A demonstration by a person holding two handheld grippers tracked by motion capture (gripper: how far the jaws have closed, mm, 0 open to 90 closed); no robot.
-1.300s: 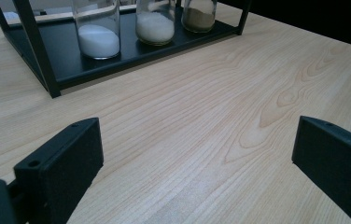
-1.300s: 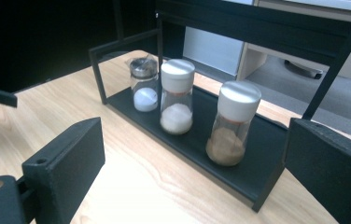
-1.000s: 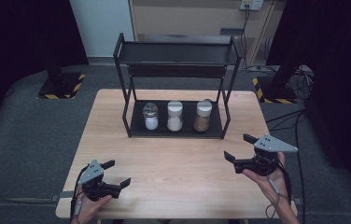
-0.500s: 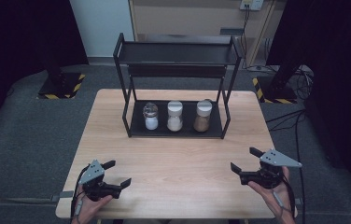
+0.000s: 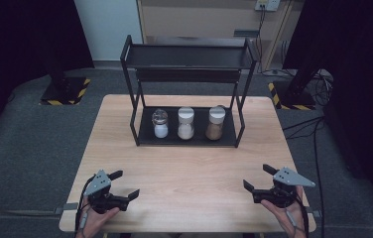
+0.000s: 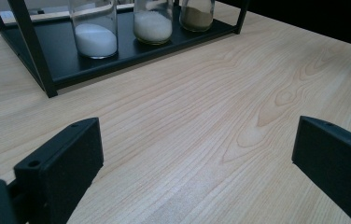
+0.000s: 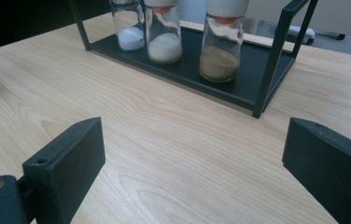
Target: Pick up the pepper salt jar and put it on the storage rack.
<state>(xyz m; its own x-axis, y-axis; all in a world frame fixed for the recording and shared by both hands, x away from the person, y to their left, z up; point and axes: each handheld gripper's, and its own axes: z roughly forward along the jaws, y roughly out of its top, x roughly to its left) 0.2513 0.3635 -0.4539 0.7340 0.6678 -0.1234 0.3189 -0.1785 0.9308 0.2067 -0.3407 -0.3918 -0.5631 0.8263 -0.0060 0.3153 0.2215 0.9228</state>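
A person's two hand-held grippers rest low over the near edge of a light wooden table (image 5: 189,168), each with its jaws spread wide and nothing between them. The left gripper (image 5: 123,184) sits at the near-left corner, gripped by a hand (image 5: 95,220) that comes in from the bottom of the high view; the right gripper (image 5: 258,177) sits at the near-right corner in the other hand (image 5: 286,215), a grey three-cornered plate on top of it. Both point toward a black two-tier metal rack (image 5: 187,59) standing at the table's far middle. On the rack's bottom shelf, three glass shaker jars stand upright in a row, near one another and well apart from both grippers: a jar of white powder (image 5: 160,124) at the left, a white-capped jar of pale granules (image 5: 185,123) in the middle, and a white-capped jar of brown spice (image 5: 216,123) at the right. In the right gripper view the brown jar stands nearest, beside the rack's corner post; in the left gripper view the white powder jar stands nearest. The upper shelf sits above the jars' caps.
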